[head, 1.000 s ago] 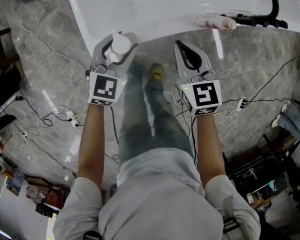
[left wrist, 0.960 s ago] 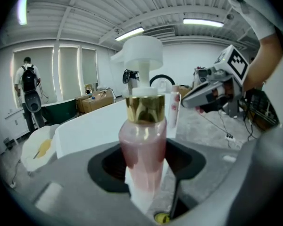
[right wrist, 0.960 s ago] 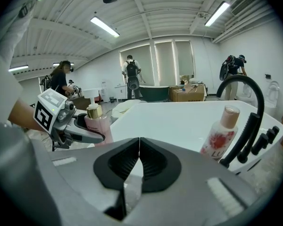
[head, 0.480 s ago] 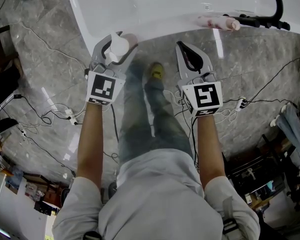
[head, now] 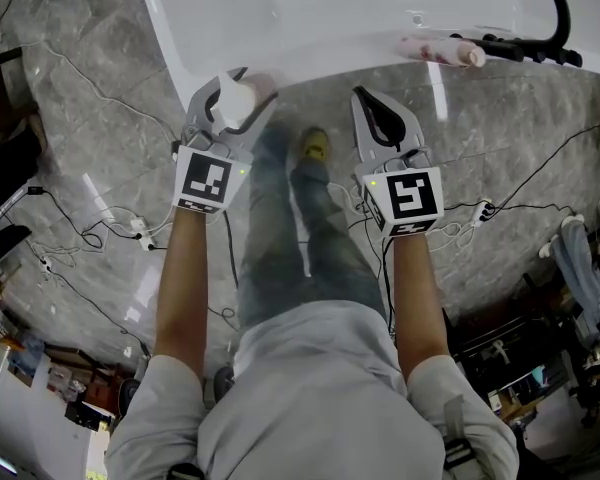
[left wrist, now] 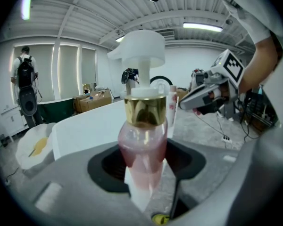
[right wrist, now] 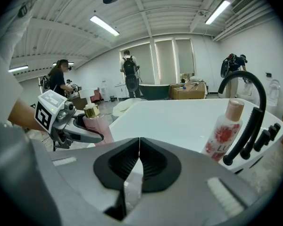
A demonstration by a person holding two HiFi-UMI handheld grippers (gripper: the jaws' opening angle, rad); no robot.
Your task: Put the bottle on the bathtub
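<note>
Left tool [head: 236, 83]: clenched on the bottle [left wrist: 142, 145], with one jaw on each side of the clear, pink-tinted body.
Bottle: held upright between the left tool's jaws; it has a gold collar and a white pump head on top. In the head view it sits at the near edge of the bathtub [head: 310, 28], at the tub's left end. Whether its base touches the rim cannot be told.
Right tool [head: 360, 92]: clenched on nothing, its jaws meeting at the tips. It is level with the left tool, just short of the tub's edge.
Bathtub: white, lying across the top of the head view.
Second bottle [head: 440, 51]: pink with a flower print and a beige cap, standing on the tub's rim near the right end, well apart from the held one.
Tap [head: 555, 13]: black and curved, just beside the second bottle.
Floor [head: 90, 118]: grey stone pattern with cables trailing over it.
Shoe [head: 315, 145]: yellow, between the two tools.
</note>
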